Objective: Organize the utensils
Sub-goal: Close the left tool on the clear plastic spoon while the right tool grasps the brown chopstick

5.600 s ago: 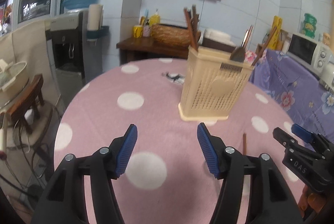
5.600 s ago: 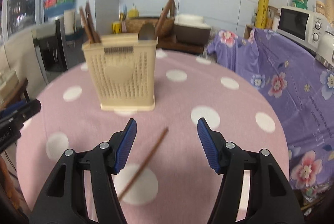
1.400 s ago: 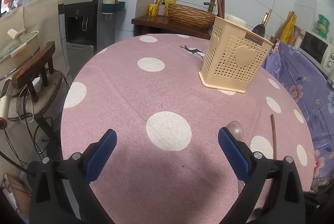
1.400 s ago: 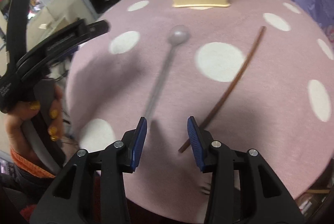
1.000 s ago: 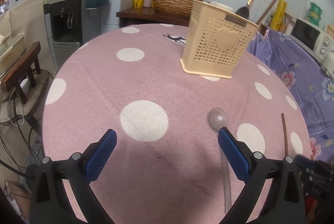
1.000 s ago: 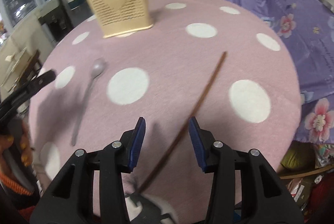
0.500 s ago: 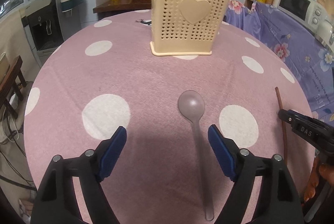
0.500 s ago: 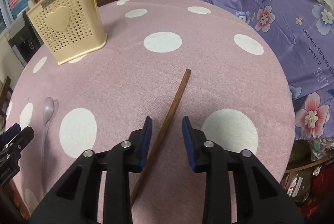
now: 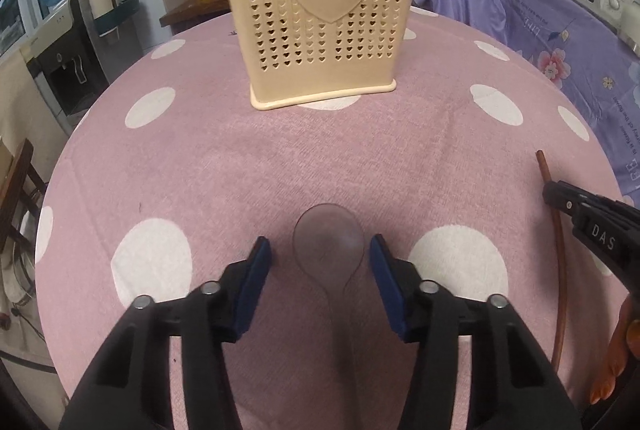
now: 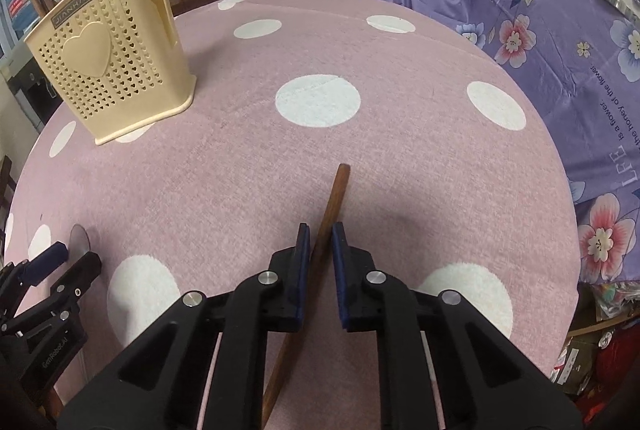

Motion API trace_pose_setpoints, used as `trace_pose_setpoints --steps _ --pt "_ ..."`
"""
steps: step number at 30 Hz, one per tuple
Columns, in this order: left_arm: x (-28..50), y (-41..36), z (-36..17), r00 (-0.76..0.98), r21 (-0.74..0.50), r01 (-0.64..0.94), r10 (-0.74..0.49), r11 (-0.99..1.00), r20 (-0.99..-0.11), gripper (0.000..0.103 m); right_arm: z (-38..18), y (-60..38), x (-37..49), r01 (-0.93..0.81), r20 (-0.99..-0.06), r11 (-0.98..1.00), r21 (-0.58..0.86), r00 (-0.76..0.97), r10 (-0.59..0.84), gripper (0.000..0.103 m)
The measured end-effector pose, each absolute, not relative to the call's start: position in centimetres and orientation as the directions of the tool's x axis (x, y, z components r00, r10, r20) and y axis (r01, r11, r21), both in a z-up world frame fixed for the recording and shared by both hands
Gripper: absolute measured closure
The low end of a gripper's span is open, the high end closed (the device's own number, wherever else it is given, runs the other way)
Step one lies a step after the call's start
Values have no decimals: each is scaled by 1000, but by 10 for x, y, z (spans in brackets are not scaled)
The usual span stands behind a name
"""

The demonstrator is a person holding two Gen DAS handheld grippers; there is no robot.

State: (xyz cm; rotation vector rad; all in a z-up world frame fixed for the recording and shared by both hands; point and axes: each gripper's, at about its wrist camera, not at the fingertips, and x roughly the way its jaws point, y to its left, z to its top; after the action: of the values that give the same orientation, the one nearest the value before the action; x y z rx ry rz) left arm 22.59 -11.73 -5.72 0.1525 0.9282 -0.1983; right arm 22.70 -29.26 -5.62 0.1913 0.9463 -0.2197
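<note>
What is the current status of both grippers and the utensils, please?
Left gripper open, straddling translucent plastic spoon. Right gripper nearly closed around brown wooden chopstick. Beige perforated holder ahead, path unobstructed.

Lying flat on the pink, white-dotted desk [image 9: 280, 157]: a translucent grey spoon [image 9: 329, 242], bowl pointed toward the holder, handle running back toward the camera between the left gripper's [image 9: 320, 262] spread blue fingers [image 9: 260, 266]. Well to its right, a long dark-brown wooden chopstick [image 10: 334, 205], also flat on the cloth, lodged between the right gripper's [image 10: 321, 250] nearly closed fingers. Standing upright further back, a cream plastic utensil holder [image 9: 318, 5], perforated with small hearts, one large raised heart on its front, brown sticks poking from the top.
</note>
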Motion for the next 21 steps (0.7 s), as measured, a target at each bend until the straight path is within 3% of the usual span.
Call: trace_pose_setpoints --steps 2,8,13,21 --pt "227 -122 -57 580 52 243 -103 969 -808 66 -56 -293 232 268 -819 960 77 566 -92 92" --pt "230 -131 -56 586 72 248 -90 966 -806 67 -55 -284 241 234 -815 970 63 572 -85 92" --pt "232 -128 -52 587 33 268 -136 963 -798 67 -54 -291 243 217 -810 964 154 587 -3 93" --pt "232 -108 -6 675 -73 269 -242 960 -697 67 -8 -297 228 150 -699 945 291 708 102 95"
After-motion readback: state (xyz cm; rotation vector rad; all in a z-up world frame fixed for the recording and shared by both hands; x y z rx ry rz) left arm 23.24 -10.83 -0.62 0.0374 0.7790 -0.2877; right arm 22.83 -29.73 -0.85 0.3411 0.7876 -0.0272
